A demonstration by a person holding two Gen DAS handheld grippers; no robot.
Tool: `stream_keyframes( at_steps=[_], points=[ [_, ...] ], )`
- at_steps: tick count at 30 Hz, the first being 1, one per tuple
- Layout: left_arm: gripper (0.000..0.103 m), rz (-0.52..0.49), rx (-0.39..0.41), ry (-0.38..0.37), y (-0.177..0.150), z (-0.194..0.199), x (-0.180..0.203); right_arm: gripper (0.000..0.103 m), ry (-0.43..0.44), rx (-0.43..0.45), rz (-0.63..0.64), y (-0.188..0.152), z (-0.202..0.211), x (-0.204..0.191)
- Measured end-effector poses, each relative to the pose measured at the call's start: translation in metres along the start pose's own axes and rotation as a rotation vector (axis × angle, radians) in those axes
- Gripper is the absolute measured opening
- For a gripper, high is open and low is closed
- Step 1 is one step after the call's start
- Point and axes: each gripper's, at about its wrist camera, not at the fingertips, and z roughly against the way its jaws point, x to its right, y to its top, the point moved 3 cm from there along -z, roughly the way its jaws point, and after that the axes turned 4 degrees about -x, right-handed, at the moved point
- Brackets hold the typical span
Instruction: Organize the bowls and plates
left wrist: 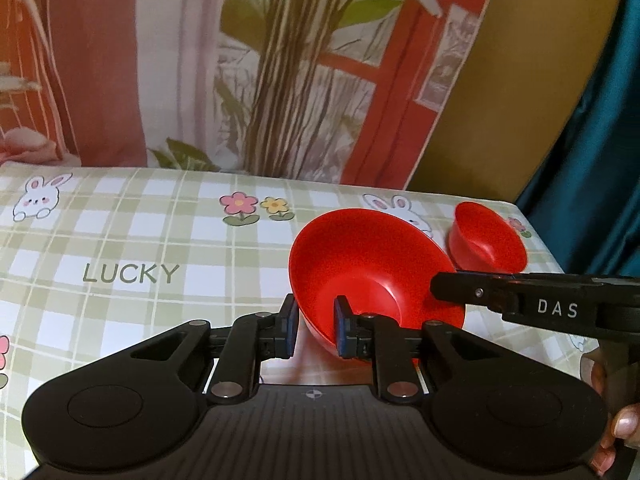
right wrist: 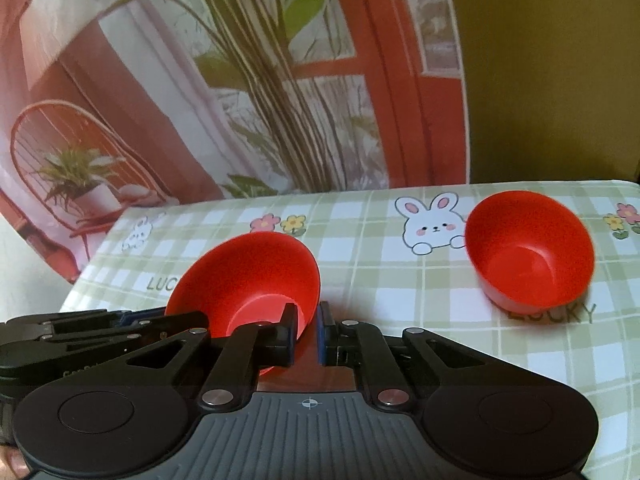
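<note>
Both claws, left [left wrist: 314,330] and right [right wrist: 307,330], pinch opposite rims of a red plastic bowl [left wrist: 372,280], centre frame above the checked surface [left wrist: 140,240]; it looks light, stiff, slick.

It was a home: a bunny-and-flower checked tablecloth [left wrist: 160,240] covered the table, against a printed fabric backdrop [left wrist: 200,60].

Left tablecloth [left wrist: 120,248] lies open — smaller red bowl [right wrist: 528,252] blocks right.
</note>
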Motion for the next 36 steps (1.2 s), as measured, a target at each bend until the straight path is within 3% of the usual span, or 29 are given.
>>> stream_keyframes(
  at_steps=[18, 36],
  points=[
    [0.02, -0.071, 0.026, 0.021, -0.018, 0.044, 0.043, 0.009, 0.019, 0.077, -0.033, -0.024, 0.06, 0.01],
    [0.021, -0.095, 0.028, -0.001, -0.044, 0.064, 0.064, 0.009, 0.003, 0.084, -0.035, -0.052, 0.093, 0.022]
  ],
)
